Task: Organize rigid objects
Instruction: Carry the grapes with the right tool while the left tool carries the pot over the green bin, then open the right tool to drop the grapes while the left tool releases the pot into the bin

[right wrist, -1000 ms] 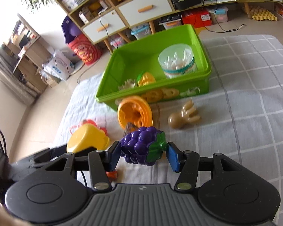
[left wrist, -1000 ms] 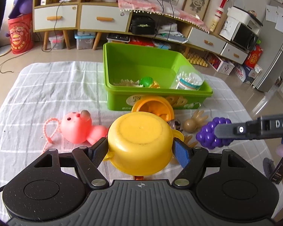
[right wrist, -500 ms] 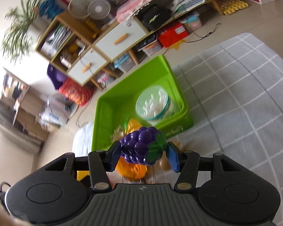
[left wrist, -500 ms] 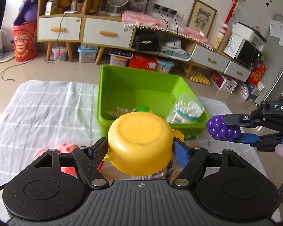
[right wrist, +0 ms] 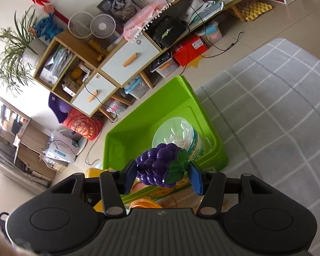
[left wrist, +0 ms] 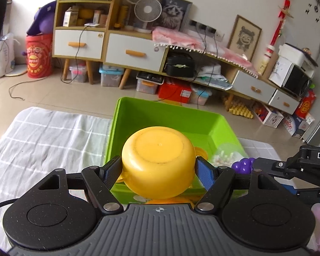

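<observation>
My left gripper [left wrist: 159, 173] is shut on a yellow toy pot [left wrist: 159, 161], held bottom-up above the near edge of the green bin [left wrist: 170, 115]. My right gripper [right wrist: 163, 173] is shut on a purple toy grape bunch [right wrist: 157, 164] with a green leaf, held over the bin's [right wrist: 194, 100] near right corner. In the left wrist view the grapes [left wrist: 242, 166] and the right gripper [left wrist: 273, 170] show at the right. A clear tub of cotton swabs [right wrist: 179, 136] stands inside the bin, just beyond the grapes.
The bin sits on a white and grey checked cloth [left wrist: 42, 136] over the floor. An orange toy [right wrist: 146, 203] lies below the right gripper. Shelves, drawers and boxes [left wrist: 134, 51] line the far wall.
Both grippers rose from the cloth with their toys and moved forward over the green bin. The pink toy and the other things on the cloth dropped out of view.
</observation>
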